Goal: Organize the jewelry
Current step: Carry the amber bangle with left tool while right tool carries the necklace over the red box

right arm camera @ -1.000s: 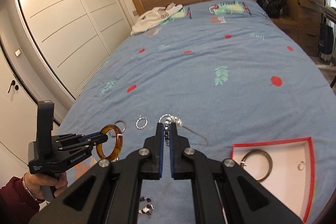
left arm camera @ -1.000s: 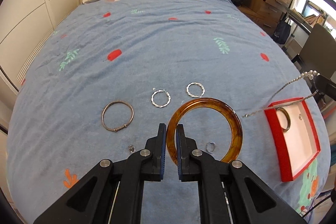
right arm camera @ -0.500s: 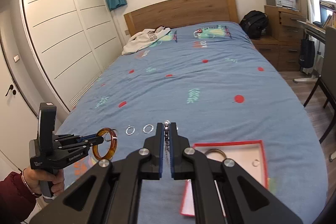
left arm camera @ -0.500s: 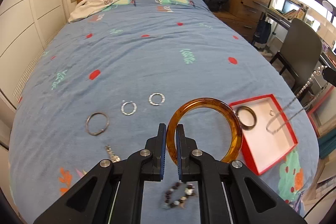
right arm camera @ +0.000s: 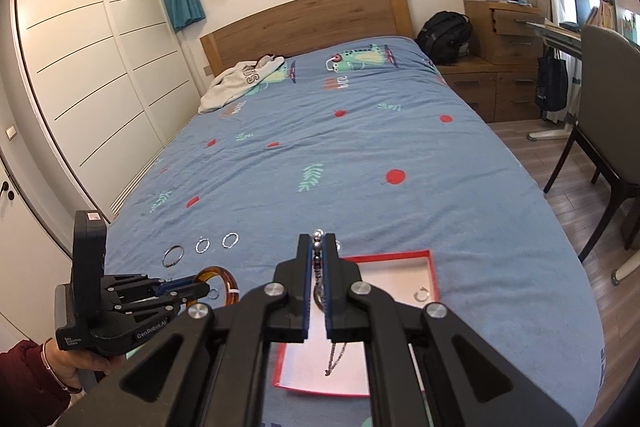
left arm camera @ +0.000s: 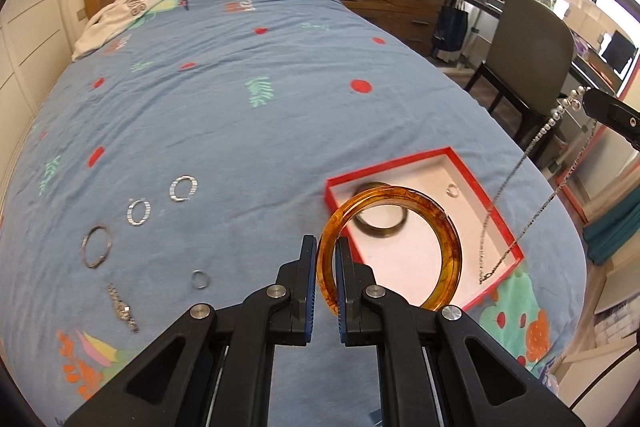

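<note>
Amber bangle (left arm camera: 450,239) — red-rimmed white tray (left arm camera: 400,167) — blue patterned bedspread (left arm camera: 240,131).

You face a blue patterned bedspread (right arm camera: 360,155) below a wooden headboard (right arm camera: 308,23). White sliding wardrobe doors (right arm camera: 92,67) stand left. A grey chair (right arm camera: 612,123) stands right.

Dangling necklace (left arm camera: 516,183) hangs over the red tray (left arm camera: 505,217).

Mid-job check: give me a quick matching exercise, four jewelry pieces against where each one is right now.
Things:
1. amber bangle
2. bead chain
3. dark bangle
4. two twisted silver hoops

Places:
A. lying in the red box
B. on the blue bedspread
C. clamped in the left gripper
D. hanging from the right gripper over the box

Pairs: 1-C, 2-D, 3-A, 4-B
</note>
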`<state>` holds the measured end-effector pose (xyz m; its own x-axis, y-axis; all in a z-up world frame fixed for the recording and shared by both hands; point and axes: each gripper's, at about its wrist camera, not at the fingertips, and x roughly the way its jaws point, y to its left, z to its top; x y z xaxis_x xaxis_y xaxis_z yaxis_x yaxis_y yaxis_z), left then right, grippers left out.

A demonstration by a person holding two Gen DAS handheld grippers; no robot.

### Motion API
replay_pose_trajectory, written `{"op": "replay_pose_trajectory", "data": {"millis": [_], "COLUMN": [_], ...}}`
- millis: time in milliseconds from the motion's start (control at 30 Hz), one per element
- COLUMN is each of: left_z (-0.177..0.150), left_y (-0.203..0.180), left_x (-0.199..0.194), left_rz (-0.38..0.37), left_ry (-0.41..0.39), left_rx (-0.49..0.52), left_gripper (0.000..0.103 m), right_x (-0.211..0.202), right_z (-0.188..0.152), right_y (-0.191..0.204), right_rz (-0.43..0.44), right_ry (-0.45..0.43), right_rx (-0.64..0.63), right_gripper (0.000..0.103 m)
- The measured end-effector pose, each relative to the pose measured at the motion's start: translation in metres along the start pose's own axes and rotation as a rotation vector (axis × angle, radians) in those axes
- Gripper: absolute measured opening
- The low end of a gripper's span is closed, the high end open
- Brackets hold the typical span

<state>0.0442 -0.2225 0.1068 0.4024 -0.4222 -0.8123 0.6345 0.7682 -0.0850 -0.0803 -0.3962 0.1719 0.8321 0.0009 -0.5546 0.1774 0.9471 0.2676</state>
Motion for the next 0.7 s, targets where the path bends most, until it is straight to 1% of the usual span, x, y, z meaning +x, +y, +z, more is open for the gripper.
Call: {"op": "replay_pose_trajectory", "data": {"millis": [233,333,567,700], "left_z": [0.001,-0.002,-0.009,-0.012], "left_y": [-0.037,-0.049,-0.059,-0.063], "left_x": [0.039,0.054,0.083,0.097], "left_rz": [-0.036,-0.046,-0.047,-0.03], "left_ry": [0.048,0.072,0.114,0.135], "left_rx": [0.025,0.033,0.037,0.049], "left_gripper": [0.008,0.008,0.008,0.008], "right_x": [0.006,0.009,0.013,0.012], "right_z": [-0.007,-0.008,-0.007,-0.011], "right_y": [-0.032,-0.039,-0.053,-0.057], "right_rz": [0.001,0.002,0.005,0.014], "right_ry": [0.012,0.014,0.01,0.008], "right_rx": [0.032,0.04,0.058,0.064], "right_gripper": [0.005,0.005,0.005,0.005]}}
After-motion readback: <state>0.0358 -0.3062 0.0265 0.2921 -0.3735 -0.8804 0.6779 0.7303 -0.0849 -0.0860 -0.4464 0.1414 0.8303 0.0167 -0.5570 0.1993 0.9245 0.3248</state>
